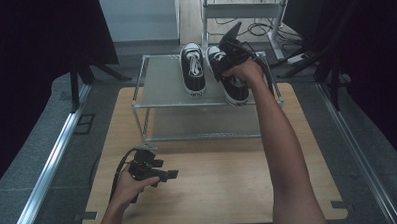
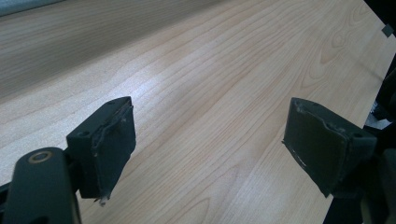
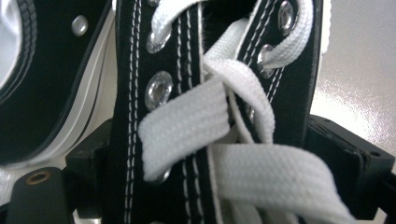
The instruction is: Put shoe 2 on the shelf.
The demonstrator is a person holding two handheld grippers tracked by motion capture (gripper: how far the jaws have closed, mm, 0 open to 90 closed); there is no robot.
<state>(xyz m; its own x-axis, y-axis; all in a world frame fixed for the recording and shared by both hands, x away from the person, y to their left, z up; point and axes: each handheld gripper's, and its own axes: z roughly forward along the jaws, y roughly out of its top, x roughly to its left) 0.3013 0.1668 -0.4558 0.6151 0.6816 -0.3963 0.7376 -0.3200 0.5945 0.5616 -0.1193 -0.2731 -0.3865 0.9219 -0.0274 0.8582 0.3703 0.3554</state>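
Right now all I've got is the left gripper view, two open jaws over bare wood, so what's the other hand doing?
Observer: The right gripper is up at the shoe rack, on the right-hand sneaker of the pair on its top shelf.
Operator: Is it actually gripping that shoe?
Observer: Yes. In the right gripper view its jaws sit on either side of the laced upper, white laces between them.
Operator: Where's the other shoe?
Observer: The left-hand sneaker lies flat on the same shelf, just beside it.
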